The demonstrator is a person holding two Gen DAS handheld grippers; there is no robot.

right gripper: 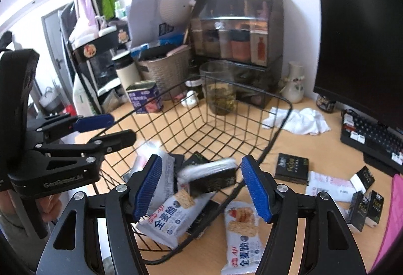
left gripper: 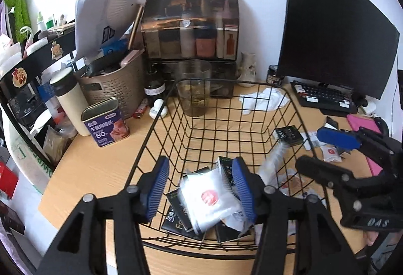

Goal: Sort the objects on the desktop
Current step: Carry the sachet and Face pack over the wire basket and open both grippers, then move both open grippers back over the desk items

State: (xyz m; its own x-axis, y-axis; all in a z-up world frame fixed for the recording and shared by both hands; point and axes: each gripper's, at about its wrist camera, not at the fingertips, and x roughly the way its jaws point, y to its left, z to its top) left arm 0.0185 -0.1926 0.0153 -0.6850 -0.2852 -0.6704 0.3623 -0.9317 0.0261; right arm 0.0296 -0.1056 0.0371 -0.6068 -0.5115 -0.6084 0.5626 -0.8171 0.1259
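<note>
A black wire basket (left gripper: pixel 226 81) stands on the wooden desk. My left gripper (left gripper: pixel 201 189) hangs open over its near end. A white packet with a red logo (left gripper: pixel 210 197) shows blurred between the pads, clear of the left one, above black sachets (left gripper: pixel 176 221). My right gripper (right gripper: pixel 202 189) is open above the basket (right gripper: pixel 284 109); a blurred black box (right gripper: pixel 214 178) sits between its pads, touching neither. One white cracker packet (right gripper: pixel 171 212) lies in the basket, another (right gripper: pixel 243 232) on the desk outside it. Each gripper appears open in the other's view: right gripper (left gripper: pixel 309 149), left gripper (right gripper: pixel 122 127).
Black boxes (right gripper: pixel 292 168) and small cartons (right gripper: pixel 362 202) lie right of the basket. Behind it stand a glass cup (left gripper: pixel 195 88), a purple can (left gripper: pixel 105 122), a brown bin (left gripper: pixel 113 83) and a smoked organiser (left gripper: pixel 191 23). A monitor (left gripper: pixel 332 28), keyboard (left gripper: pixel 325 97) and white cloth (right gripper: pixel 304 120) fill the right.
</note>
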